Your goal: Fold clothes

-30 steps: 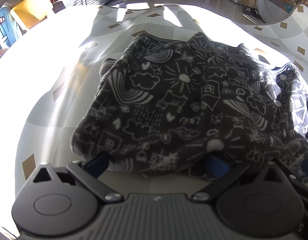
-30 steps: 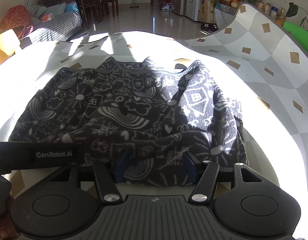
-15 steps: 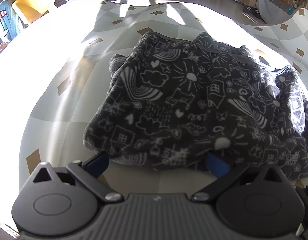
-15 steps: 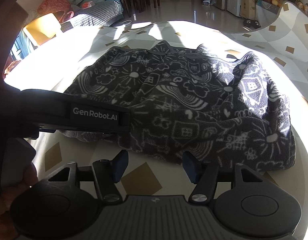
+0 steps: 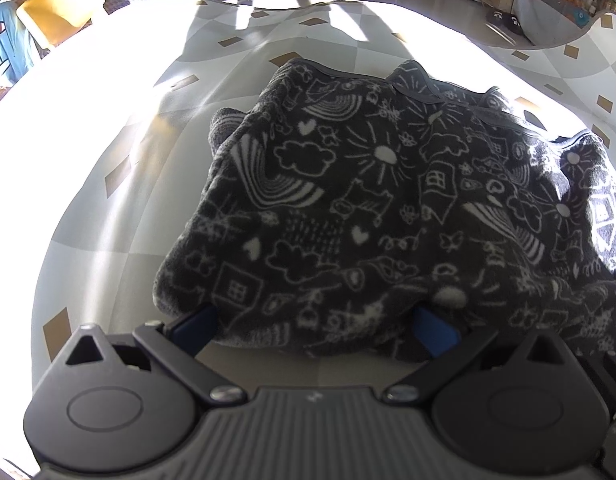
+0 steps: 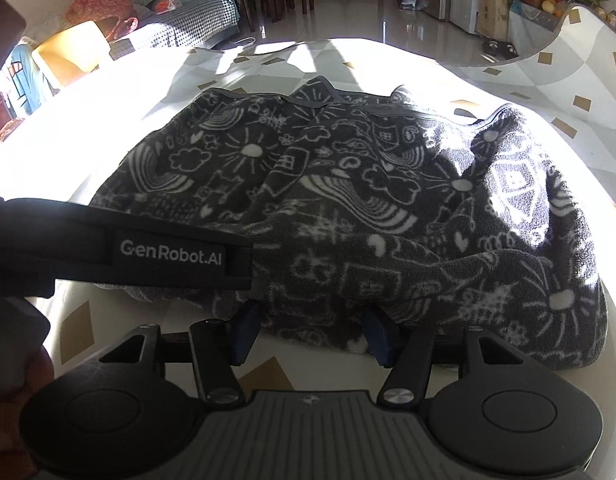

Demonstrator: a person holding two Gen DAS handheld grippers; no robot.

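Where the strap (image 6: 119, 248) crosses, white "GenRobot.AI", doodle-print fleece (image 6: 368, 216) behind.

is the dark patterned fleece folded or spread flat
Folded: the fleece lies doubled in a thick bundle, rounded fold at its near edge, hemmed edges stacked at the far side.

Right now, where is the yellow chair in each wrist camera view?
Left wrist: the yellow chair sits in the top left corner, beyond the tablecloth's edge.
Right wrist: it is at upper left, again past the far edge.
Shared landmark: the sun drawing on the dark fleece garment.
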